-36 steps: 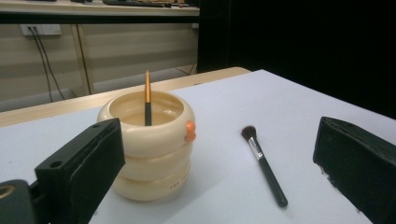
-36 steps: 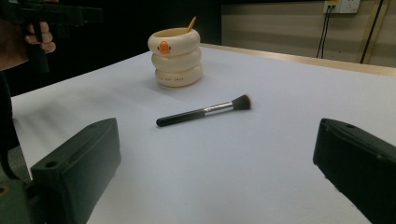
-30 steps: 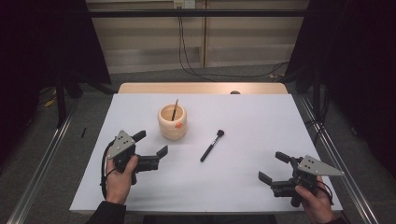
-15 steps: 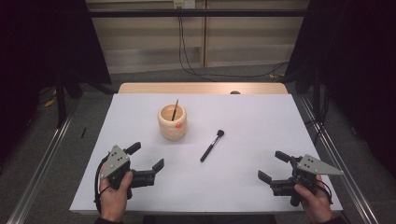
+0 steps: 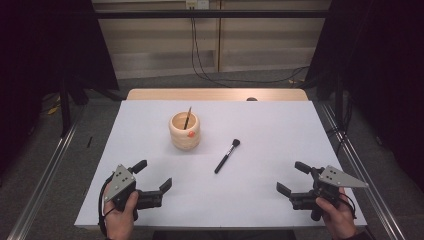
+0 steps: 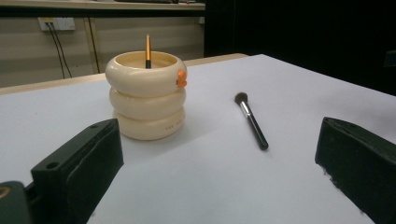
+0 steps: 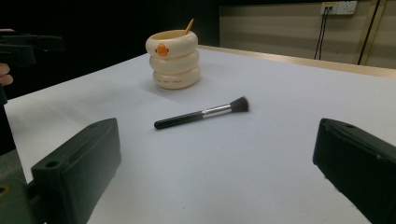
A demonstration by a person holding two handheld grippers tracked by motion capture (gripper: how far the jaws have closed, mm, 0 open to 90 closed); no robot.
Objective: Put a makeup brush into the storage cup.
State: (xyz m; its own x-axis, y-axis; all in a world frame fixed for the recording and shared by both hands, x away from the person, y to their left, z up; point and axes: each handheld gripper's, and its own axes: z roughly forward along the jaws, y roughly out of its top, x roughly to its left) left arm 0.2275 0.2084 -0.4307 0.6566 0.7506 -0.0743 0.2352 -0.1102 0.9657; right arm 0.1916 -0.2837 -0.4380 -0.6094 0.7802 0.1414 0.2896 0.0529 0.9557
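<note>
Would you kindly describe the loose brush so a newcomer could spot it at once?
On the white table, find the cream ringed pot near the middle. Just right of it lies the makeup brush, flat and alone. Unlike the stick standing in the pot, it has a black handle and dark bristles.

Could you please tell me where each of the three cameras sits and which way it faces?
High view: above the person's side, looking forward and down on the white table; both hands and the left gripper and right gripper show.
Left gripper view: rides that gripper, facing the cream holder; its black fingers show.
Right gripper view: faces the makeup brush; its fingers show.
All share holder and brush.
</note>
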